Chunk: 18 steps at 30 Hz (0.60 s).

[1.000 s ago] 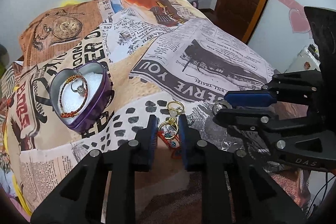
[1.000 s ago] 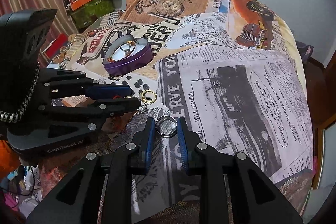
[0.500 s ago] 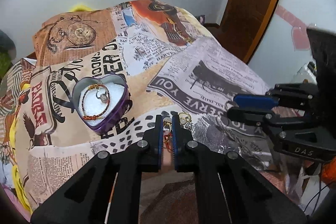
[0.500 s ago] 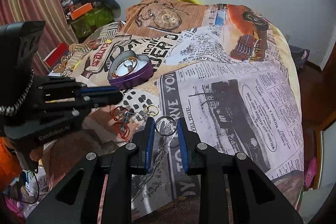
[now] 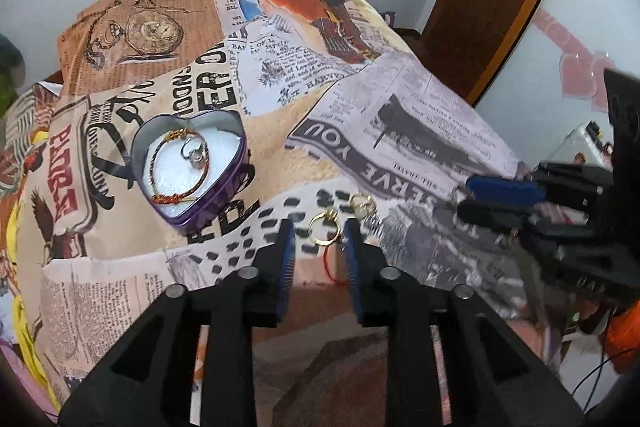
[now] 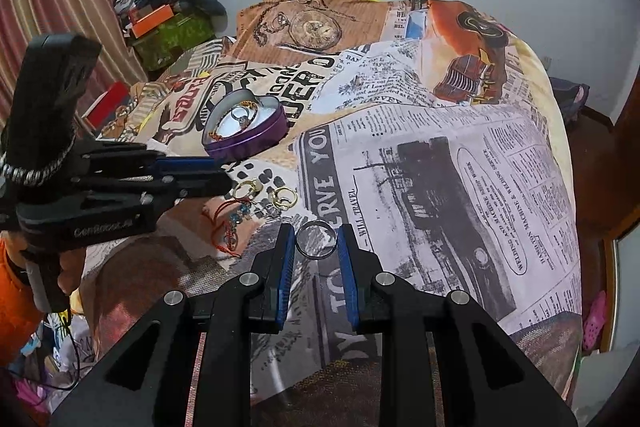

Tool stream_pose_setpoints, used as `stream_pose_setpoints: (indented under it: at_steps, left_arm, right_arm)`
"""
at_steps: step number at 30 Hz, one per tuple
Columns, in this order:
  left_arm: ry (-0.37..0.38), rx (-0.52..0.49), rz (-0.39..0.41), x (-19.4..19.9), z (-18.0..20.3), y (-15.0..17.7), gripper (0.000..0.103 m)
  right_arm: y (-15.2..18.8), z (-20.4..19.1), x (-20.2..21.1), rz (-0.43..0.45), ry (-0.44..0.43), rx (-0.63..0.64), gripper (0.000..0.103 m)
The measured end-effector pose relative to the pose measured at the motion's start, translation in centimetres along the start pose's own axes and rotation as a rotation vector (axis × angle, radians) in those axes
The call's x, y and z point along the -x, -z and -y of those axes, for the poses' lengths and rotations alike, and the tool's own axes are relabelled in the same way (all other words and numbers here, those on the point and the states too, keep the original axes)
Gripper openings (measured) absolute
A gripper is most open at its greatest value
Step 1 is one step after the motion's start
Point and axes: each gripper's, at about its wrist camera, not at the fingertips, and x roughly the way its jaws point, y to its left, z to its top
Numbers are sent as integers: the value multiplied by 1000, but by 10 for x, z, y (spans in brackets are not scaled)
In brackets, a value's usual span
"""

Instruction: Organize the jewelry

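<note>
Left gripper (image 5: 318, 241) jaws reopening around gold ring (image 5: 325, 227) — right gripper (image 6: 317, 241) grips silver ring (image 6: 317, 239)

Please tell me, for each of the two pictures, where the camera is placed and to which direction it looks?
Left wrist: on the left gripper, looking down its opening fingers at a gold ring on the bedspread; right gripper at right.
Right wrist: on the right gripper, looking down at the silver ring it grips; left gripper and hand at left.
Shared: the heart tin, bedspread, jewelry pile.
</note>
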Motion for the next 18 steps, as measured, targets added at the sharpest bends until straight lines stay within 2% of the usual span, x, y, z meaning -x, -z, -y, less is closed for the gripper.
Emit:
stream_pose_setpoints:
  at_steps: [4,9,16,18]
  left_arm:
    - [-24,-43,-22,-8,5,1,28]
    - [-19,-54,-38,-23,8,-6,28]
    - [-16,-21,-21,-30,5,-6,28]
    - [-19,-25,-16,-29,6,-5,17]
  right_arm:
    - [1,2,-3,-1,-10,-14,20]
    - [3,4,-7,-6,-15,-21,20]
    - [5,7,-6,-12,-10,-18,20]
    - [4,7,-5,-10,-10,-19,20]
